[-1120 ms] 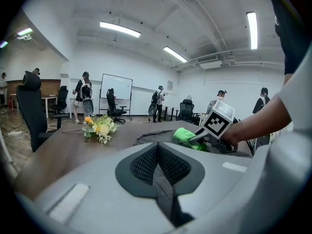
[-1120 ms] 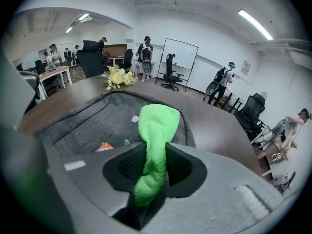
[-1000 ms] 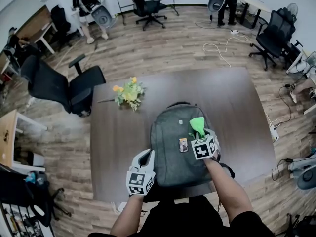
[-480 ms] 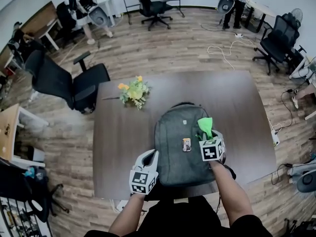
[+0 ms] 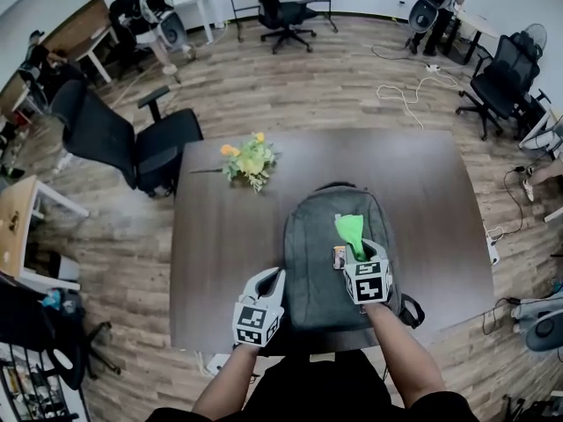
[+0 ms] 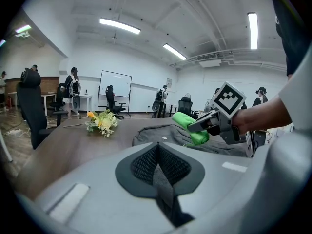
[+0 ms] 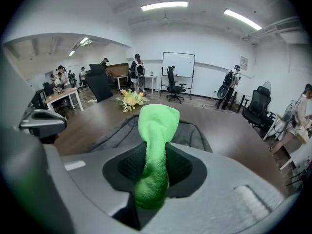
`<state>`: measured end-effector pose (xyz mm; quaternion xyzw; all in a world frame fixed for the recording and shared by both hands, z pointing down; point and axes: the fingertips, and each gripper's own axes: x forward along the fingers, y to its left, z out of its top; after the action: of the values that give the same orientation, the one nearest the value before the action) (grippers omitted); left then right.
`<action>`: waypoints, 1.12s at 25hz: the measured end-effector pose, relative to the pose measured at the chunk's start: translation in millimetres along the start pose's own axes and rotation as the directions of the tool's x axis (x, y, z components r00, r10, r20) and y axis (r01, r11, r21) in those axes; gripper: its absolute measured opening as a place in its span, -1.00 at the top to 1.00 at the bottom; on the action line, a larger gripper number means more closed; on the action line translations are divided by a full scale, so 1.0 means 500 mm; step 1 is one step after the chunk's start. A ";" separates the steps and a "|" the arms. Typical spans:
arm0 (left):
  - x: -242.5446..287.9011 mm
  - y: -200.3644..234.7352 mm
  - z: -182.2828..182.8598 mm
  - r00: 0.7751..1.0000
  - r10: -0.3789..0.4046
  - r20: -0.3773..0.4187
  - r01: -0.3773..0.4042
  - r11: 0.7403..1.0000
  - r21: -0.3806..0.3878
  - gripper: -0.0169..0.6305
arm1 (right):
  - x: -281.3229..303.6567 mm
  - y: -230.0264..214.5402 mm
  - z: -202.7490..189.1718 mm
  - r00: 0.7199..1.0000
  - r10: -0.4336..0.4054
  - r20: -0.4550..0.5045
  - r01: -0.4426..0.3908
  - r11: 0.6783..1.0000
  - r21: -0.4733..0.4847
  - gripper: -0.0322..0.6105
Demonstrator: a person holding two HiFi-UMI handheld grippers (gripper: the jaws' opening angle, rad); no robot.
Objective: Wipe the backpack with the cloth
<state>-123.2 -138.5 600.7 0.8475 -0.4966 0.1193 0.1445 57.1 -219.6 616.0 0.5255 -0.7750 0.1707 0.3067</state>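
Grey backpack (image 5: 339,253) lies flat, front up, on the dark table (image 5: 220,236), under and ahead of the right gripper (image 5: 359,255). Bright green cloth (image 5: 352,231), bunched, sticks forward from its clamped jaws over the backpack. Left gripper (image 5: 266,281): 2 jaws pressed together, empty, beside the backpack's edge.

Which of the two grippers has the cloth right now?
The right gripper: its jaws are shut on the green cloth over the grey backpack. The left gripper is shut on nothing, beside the backpack's edge.
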 end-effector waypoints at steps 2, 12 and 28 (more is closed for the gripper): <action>-0.002 0.002 0.000 1.000 0.000 0.002 0.000 1.000 0.001 0.90 | 0.002 0.038 -0.004 0.999 0.039 -0.008 -0.039 0.999 -0.004 0.58; -0.033 0.040 -0.009 1.000 0.020 -0.005 -0.020 1.000 -0.014 0.90 | 0.033 0.247 -0.029 0.972 0.228 -0.061 -0.231 0.971 -0.053 0.58; -0.050 0.042 -0.035 0.999 -0.026 -0.018 0.026 1.000 -0.003 0.89 | 0.061 0.337 -0.073 0.936 0.298 -0.188 -0.316 0.946 -0.074 0.58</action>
<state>-154.6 -121.7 610.8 0.8525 -0.4844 0.1246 0.1518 -95.0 -154.4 673.2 0.3644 -0.8256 0.2217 0.3695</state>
